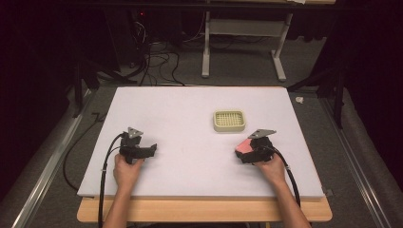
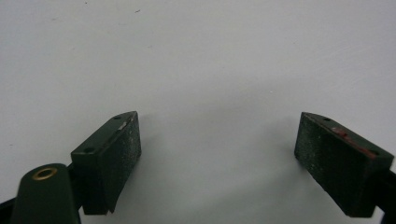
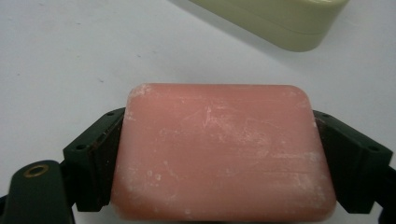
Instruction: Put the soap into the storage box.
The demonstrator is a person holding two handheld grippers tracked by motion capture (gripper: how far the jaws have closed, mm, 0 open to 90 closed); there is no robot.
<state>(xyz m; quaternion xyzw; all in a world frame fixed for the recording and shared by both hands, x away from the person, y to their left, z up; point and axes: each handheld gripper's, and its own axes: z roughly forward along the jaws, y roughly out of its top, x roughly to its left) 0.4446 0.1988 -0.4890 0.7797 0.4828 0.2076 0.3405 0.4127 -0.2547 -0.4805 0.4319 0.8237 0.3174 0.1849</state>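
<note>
A pink bar of soap (image 3: 224,154) lies flat between the jaws of my right gripper (image 3: 220,117), and both black pads sit against its short sides. In the high view the soap (image 1: 244,146) and the right gripper (image 1: 247,151) rest low on the white table at the right. A cream soap dish (image 1: 229,120) with a slotted grid top stands just beyond them; its edge (image 3: 280,21) appears ahead of the soap. My left gripper (image 1: 149,149) rests at the left of the table. Its jaws (image 2: 218,119) stand wide apart over bare white surface, with nothing between them.
The white table board (image 1: 190,104) has a wooden edge along the front. Dark floor with cables and a white metal stand (image 1: 244,33) lie beyond the far edge. Metal rails run along both sides.
</note>
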